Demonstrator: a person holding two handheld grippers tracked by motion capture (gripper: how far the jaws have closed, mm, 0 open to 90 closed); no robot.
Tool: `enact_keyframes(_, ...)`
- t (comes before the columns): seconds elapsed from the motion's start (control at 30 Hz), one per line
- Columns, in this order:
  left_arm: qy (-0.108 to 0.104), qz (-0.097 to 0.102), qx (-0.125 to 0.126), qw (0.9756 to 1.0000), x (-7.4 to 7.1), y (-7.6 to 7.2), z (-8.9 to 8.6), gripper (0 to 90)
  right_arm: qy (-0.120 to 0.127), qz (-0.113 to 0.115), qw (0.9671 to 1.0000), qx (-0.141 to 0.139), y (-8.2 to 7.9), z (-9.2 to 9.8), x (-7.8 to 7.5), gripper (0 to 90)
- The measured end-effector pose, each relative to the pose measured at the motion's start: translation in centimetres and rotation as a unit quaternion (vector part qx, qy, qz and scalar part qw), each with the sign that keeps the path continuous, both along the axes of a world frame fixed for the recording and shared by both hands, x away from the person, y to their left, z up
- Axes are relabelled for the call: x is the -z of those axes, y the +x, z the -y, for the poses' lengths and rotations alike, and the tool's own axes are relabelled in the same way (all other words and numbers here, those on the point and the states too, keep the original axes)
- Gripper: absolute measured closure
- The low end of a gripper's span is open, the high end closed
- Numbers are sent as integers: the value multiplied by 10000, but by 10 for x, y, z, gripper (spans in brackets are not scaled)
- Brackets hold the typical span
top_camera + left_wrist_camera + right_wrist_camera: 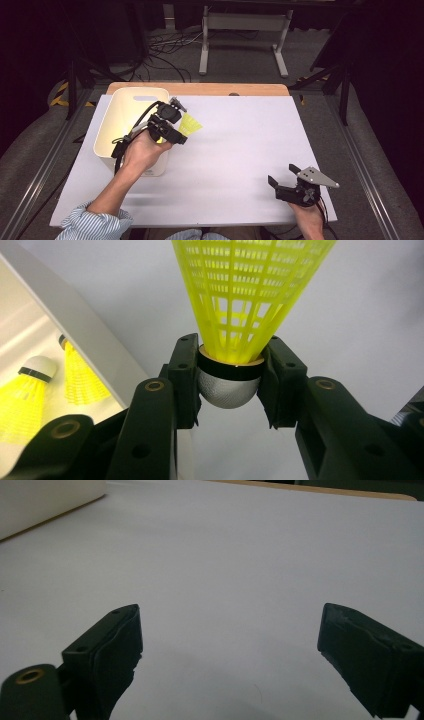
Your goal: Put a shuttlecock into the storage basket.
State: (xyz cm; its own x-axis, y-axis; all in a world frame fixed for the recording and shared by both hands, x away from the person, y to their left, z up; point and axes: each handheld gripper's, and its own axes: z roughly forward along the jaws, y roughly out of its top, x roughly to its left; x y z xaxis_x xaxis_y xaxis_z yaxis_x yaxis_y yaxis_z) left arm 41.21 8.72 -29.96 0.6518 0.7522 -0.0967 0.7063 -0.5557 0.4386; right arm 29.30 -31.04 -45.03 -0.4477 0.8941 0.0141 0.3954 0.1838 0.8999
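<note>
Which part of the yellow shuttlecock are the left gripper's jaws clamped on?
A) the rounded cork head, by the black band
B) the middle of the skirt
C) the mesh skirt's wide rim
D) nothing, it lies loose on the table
A: in the left gripper view the left gripper has its jaws pressed on either side of the shuttlecock at its grey rounded head and black band, with the yellow skirt fanning out free beyond them.

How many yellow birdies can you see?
3. One birdie is pinched by its cork between the left gripper pads, over the table. Two more lie inside the white bin. Others may be hidden in there.
</note>
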Motion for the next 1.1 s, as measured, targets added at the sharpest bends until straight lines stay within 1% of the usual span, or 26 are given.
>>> enact_keyframes(0.13,10,-23,-56,10000,-3,4,-4,642,-3,2,10000,3,0,0,0,113)
enact_keyframes(0.37,-42,-70,-127,9999,-9,10,-12,642,-44,16,10000,-10,0,0,0,115)
enact_keyframes(0.53,-43,-59,-155,9999,-9,15,-16,642,-13,14,10000,23,0,1,0,115)
enact_keyframes(0.67,-72,-116,-204,9997,-9,18,-21,642,-15,22,10000,11,0,1,-1,115)
enact_keyframes(0.73,-100,-129,-224,9996,-9,19,-22,642,-23,14,10000,-11,0,1,0,116)
enact_keyframes(0.83,-156,-75,-260,9995,-10,19,-25,642,-26,5,10000,-30,0,1,0,116)
enact_keyframes(1.1,-184,-94,-354,9992,-12,21,-31,642,-31,11,10000,-26,0,1,0,116)
